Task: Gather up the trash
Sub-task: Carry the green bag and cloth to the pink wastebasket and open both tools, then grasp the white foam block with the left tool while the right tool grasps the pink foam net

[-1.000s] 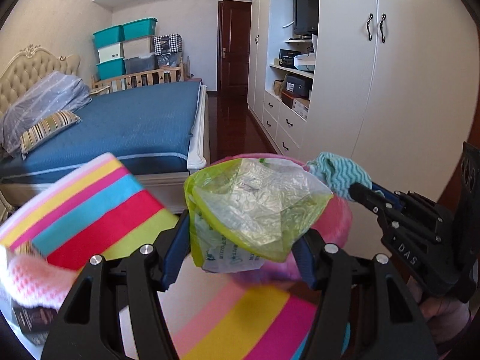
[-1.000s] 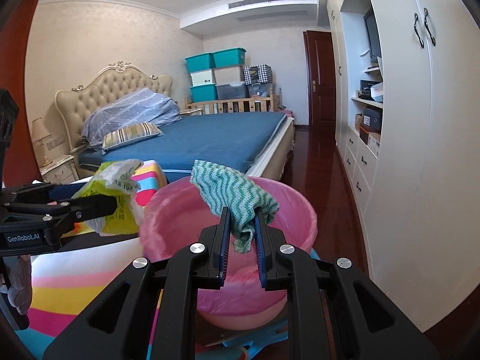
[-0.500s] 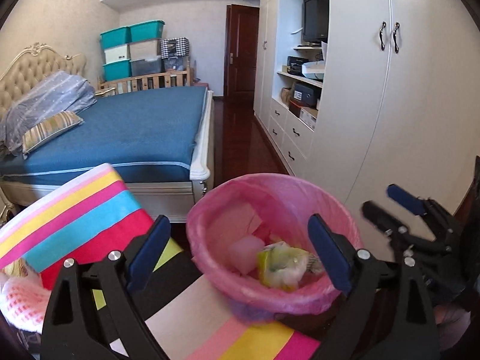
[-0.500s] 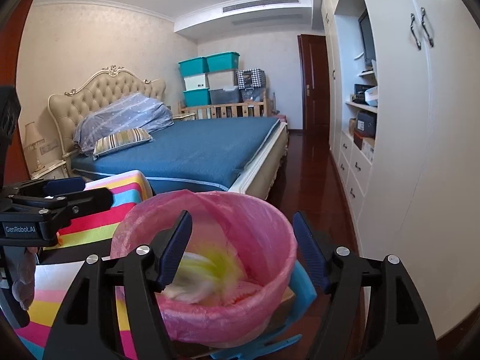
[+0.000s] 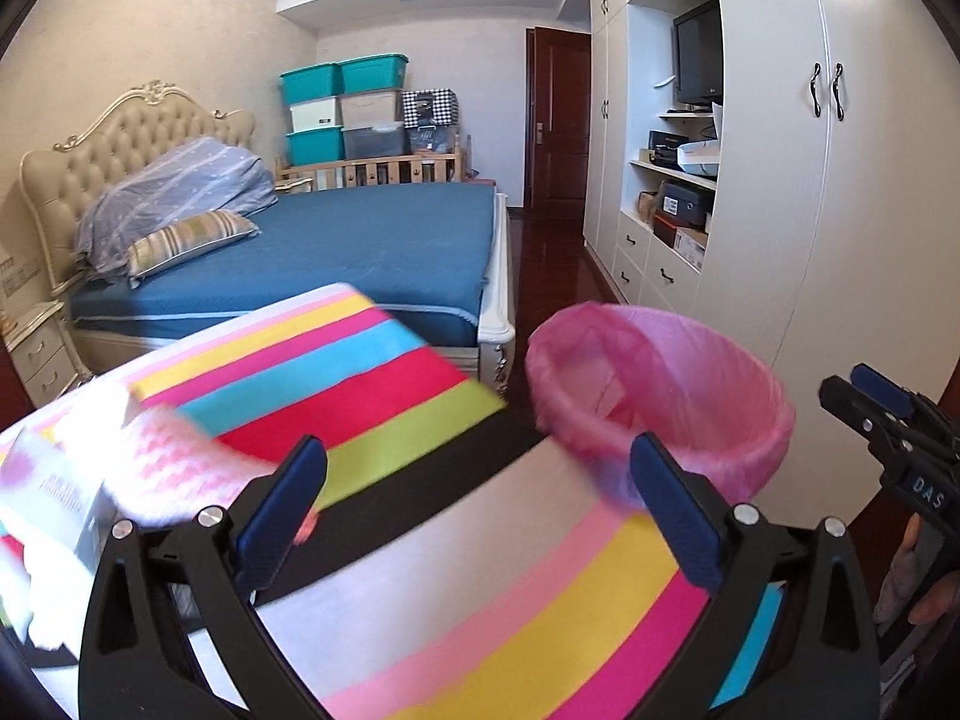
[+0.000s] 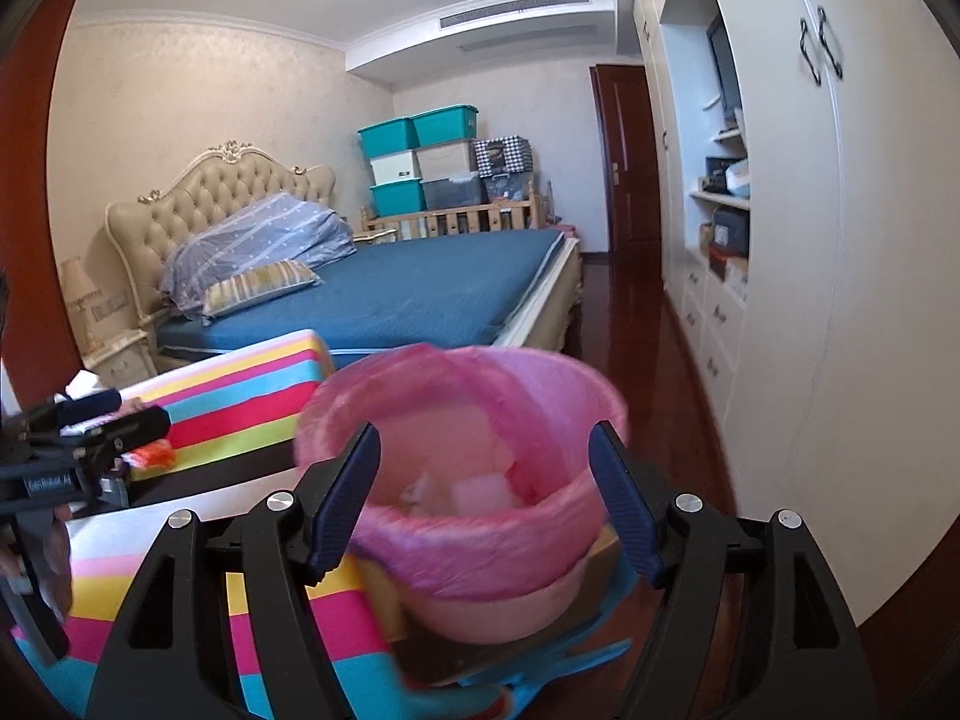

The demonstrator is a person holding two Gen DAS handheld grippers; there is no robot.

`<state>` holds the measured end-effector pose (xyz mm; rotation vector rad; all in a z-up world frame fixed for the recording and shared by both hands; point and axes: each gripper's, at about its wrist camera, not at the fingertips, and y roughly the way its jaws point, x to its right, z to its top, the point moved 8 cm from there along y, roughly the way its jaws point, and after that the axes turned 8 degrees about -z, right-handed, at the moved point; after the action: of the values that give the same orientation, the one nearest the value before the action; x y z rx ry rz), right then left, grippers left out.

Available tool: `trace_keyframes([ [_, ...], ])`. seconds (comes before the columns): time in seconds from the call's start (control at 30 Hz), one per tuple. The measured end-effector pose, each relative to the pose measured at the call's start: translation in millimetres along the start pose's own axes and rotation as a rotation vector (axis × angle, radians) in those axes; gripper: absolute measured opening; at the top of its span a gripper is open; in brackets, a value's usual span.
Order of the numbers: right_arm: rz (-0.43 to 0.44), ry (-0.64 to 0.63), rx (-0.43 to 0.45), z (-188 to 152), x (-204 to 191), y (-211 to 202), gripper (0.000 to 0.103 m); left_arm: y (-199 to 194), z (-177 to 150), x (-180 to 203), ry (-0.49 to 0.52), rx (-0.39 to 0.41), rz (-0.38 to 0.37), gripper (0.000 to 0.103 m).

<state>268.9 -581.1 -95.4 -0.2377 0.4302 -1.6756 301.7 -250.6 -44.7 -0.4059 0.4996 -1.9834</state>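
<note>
While both grippers hang over the striped tabletop point(image 5: 456, 588), we see the left gripper point(image 5: 480, 516) with its fingers point(image 5: 282, 498) spread wide and nothing between them. The pink-lined trash bin point(image 5: 672, 396) stands just beyond its right finger, ahead and to the right, past the edge of the tabletop. Ahead and to the left of its left finger lies a blurred pink-and-white cloth point(image 5: 156, 462), and beside that, further left, a white packet point(image 5: 54, 498) with print we cannot read. From the right wrist view, the right gripper point(image 6: 489, 498) is likewise wide open and holds nothing; the bin point(image 6: 474, 534) sits between and just beyond its two fingers point(image 6: 345, 492), its mouth tilted toward us. Inside we make out pale scraps of trash point(image 6: 480, 489), too blurred to name. The left gripper point(image 6: 90, 426) shows well off to the left of the right fingers, above the tabletop point(image 6: 240, 396). Beyond everything stands the blue bed point(image 6: 420, 282), with the white wardrobe point(image 5: 840, 192) to the right.
</note>
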Motion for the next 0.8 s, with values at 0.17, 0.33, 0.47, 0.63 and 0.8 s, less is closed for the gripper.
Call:
trace_keyframes([
  [0.17, 0.071, -0.044, -0.042, -22, -45, -4, 0.069, -33, -39, -13, 0.049, -0.01, 0.021, 0.098],
  [0.33, 0.142, -0.103, -0.082, -41, -95, -8, 0.069, -70, -67, -33, 0.1, -0.004, 0.071, 0.098],
  [0.47, 0.197, -0.168, -0.104, -51, -138, -12, 0.069, -102, -87, -63, 0.078, 0.014, 0.123, 0.098],
  [0.63, 0.257, -0.233, -0.115, -61, -184, -20, 0.071, -134, -104, -111, -0.008, 0.014, 0.217, 0.098],
  [0.8, 0.3, -0.286, -0.121, -69, -219, -27, 0.071, -150, -116, -156, -0.105, 0.001, 0.277, 0.098],
])
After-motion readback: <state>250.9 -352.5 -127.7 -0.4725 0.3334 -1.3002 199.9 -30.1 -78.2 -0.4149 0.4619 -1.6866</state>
